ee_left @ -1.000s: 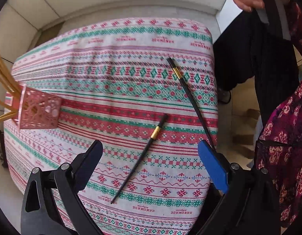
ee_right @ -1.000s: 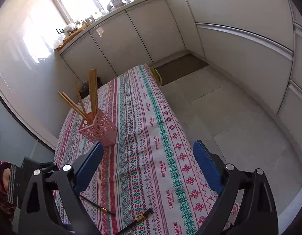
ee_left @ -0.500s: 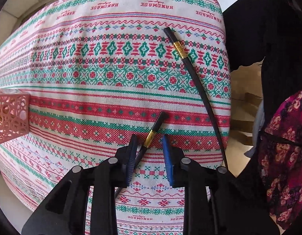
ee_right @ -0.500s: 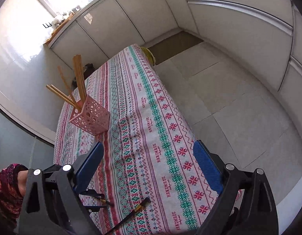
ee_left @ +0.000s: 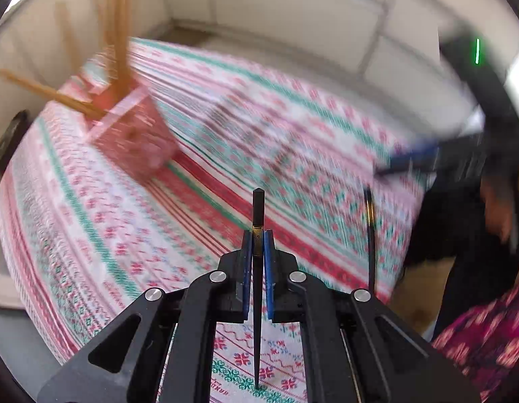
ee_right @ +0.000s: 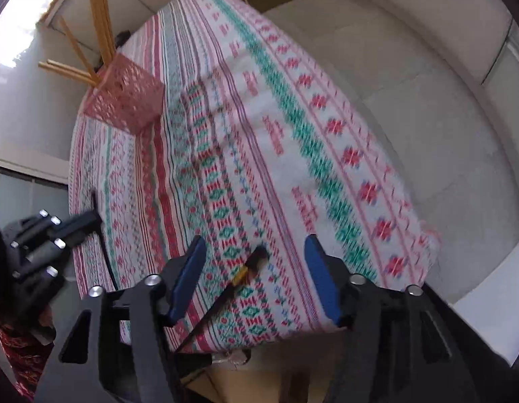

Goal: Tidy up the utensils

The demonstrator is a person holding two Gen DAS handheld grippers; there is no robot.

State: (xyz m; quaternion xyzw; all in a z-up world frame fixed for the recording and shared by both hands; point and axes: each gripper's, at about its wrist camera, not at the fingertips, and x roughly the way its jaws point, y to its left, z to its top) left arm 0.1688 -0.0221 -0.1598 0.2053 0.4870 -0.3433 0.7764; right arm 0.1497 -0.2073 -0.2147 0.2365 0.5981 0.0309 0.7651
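Note:
My left gripper (ee_left: 256, 243) is shut on a black chopstick (ee_left: 257, 208) with a gold band and holds it upright above the patterned tablecloth (ee_left: 199, 221). A second black chopstick (ee_left: 371, 231) lies near the table's right edge; in the right wrist view it (ee_right: 249, 268) lies on the cloth between the fingers of my open right gripper (ee_right: 256, 275). The pink lattice holder (ee_left: 131, 134) with several wooden chopsticks (ee_left: 120, 33) stands at the far left; it also shows in the right wrist view (ee_right: 125, 100). The left gripper (ee_right: 54, 231) appears at the left there.
The table's near edge (ee_right: 326, 329) drops to a pale tiled floor (ee_right: 427, 100). White cabinets (ee_left: 293, 16) run behind the table. The person's dark and floral clothing (ee_left: 478, 329) is at the right.
My left gripper has lifted the gripped chopstick off the cloth and swung toward the pink holder. My right gripper has dropped down over the second chopstick, still open.

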